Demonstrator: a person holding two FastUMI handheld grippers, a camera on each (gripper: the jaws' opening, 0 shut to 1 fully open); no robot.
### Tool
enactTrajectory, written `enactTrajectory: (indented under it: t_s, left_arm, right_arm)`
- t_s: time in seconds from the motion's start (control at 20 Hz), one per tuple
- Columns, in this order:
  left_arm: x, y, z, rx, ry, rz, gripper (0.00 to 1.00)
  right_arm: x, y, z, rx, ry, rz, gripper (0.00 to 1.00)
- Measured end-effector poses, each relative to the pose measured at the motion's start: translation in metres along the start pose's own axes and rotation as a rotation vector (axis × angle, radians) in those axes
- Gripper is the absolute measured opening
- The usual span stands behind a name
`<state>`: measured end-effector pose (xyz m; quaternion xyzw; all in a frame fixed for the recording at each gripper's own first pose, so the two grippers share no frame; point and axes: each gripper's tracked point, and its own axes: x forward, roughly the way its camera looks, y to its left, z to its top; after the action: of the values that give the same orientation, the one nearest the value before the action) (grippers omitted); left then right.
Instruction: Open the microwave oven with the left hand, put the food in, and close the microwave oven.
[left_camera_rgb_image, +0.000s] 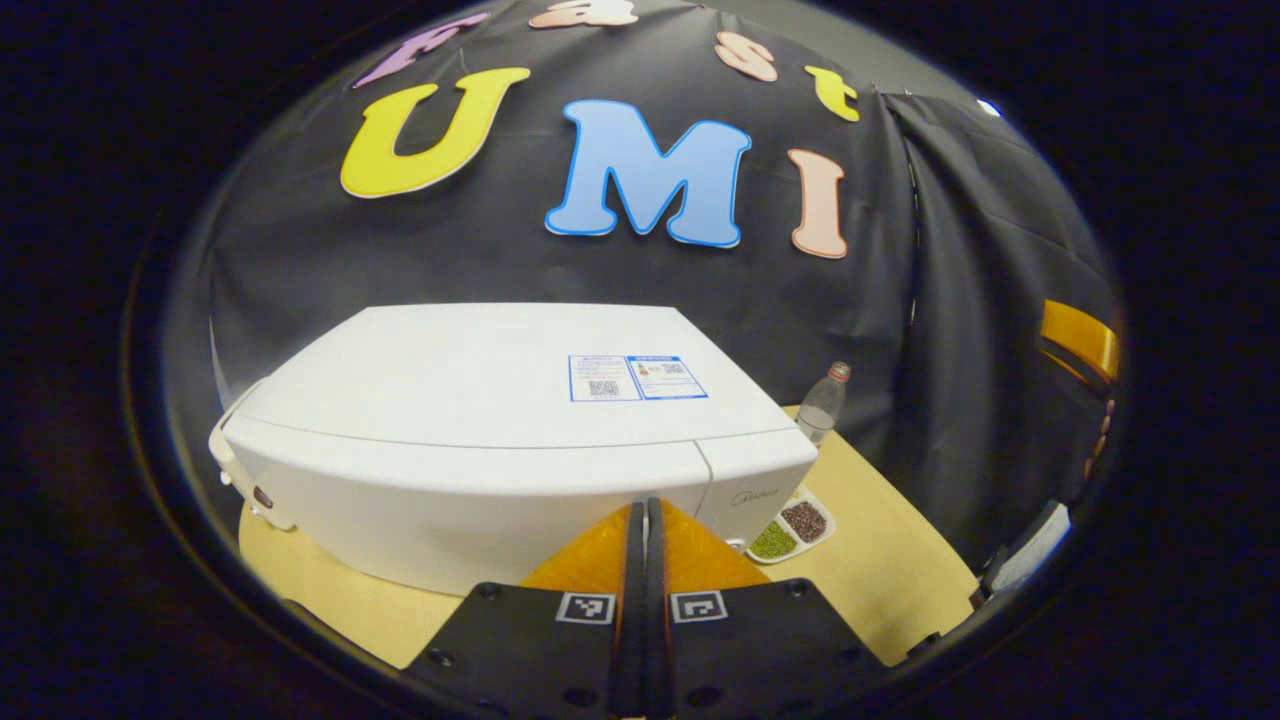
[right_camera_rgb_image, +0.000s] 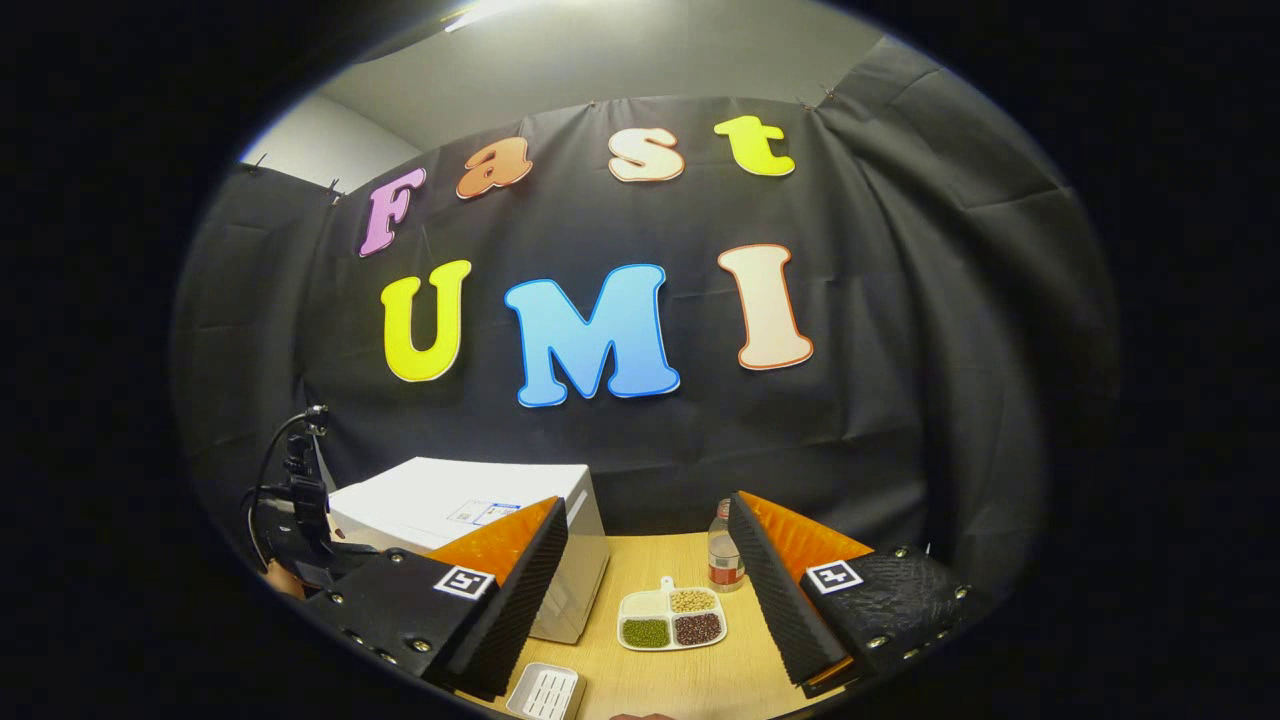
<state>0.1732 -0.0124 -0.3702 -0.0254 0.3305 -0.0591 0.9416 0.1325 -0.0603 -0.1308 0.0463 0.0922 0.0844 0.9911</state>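
Left tool (left_camera_rgb_image: 645, 560) closed, fingers pressed together with nothing between them, held high over the front edge of the microwave oven (left_camera_rgb_image: 500, 440) and looking down across its white top. Door shut, seam visible near the right front corner, control panel to the right of it. Probably poised this way to come down onto the door edge or handle; grip point itself not visible from here, hidden below the front face.

Right tool (right_camera_rgb_image: 650, 590) wide open and empty, fingers spread on either side of the food tray (right_camera_rgb_image: 671, 618), hovering above and well short of it. Tray flat on the desk (right_camera_rgb_image: 650, 560), just beside the oven's right front corner, four compartments holding beans or grains of different colours. Placement close to the door likely meant to keep the carry short once the door swings clear. Open stance suits a later pinch on the tray rim or its small tab at the back.

Plastic bottle (right_camera_rgb_image: 724, 555) upright behind the tray, near the wall. Small white slotted dish (right_camera_rgb_image: 546, 692) at the near desk edge, apart from the tray. Task judged at its start: door not yet opened, food outside.
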Motion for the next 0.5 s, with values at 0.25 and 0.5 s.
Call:
enactTrajectory:
  t_s: [0.25,0.5]
  left_arm:
    - [-0.010,0.000,0.012,0.023,-0.038,0.002,0.06]
    - [-0.075,0.016,0.097,0.077,-0.221,0.042,0.07]
  right_arm:
    - [0.000,0.013,0.007,-0.008,-0.017,0.003,0.97]
    - [-0.006,0.048,0.041,-0.025,-0.073,0.007,0.98]
